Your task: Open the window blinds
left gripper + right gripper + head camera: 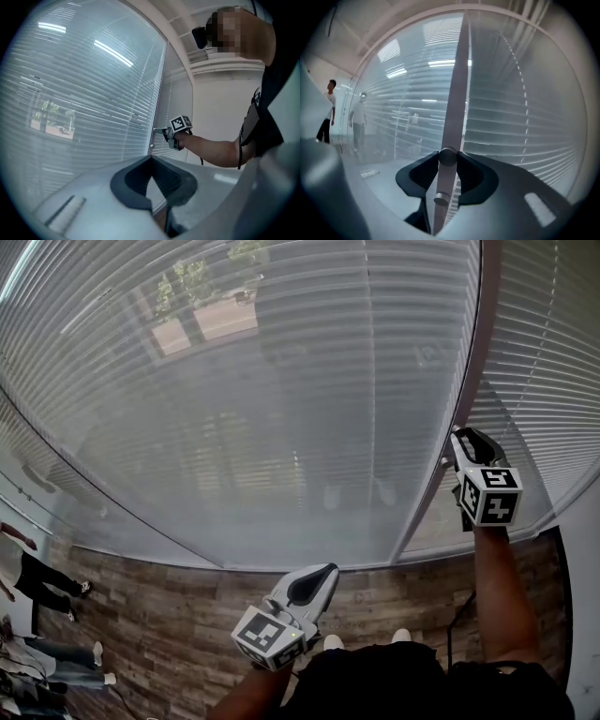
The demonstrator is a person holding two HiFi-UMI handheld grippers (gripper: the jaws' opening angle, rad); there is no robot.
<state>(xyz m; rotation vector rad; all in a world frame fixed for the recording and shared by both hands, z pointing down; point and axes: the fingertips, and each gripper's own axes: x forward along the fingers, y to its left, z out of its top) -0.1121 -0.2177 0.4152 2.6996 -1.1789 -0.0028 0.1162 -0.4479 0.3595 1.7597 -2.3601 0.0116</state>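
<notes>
Closed white slatted blinds (281, 381) sit behind glass across the window wall, split by a grey upright frame bar (469, 399). On that bar is a small round knob (447, 155), and my right gripper (448, 162) is shut on it, pads pressing from both sides. A second round knob (441, 199) sits lower on the same bar, between the fingers and untouched. In the head view the right gripper (459, 442) is held up against the bar. My left gripper (323, 575) hangs low and away from the window, shut and empty (151, 158).
The right-hand blind panel (553, 381) continues past the bar. A wood-plank floor (141, 615) runs under the window. A few people (37, 587) stand at the lower left. A white wall (220, 108) closes the right side.
</notes>
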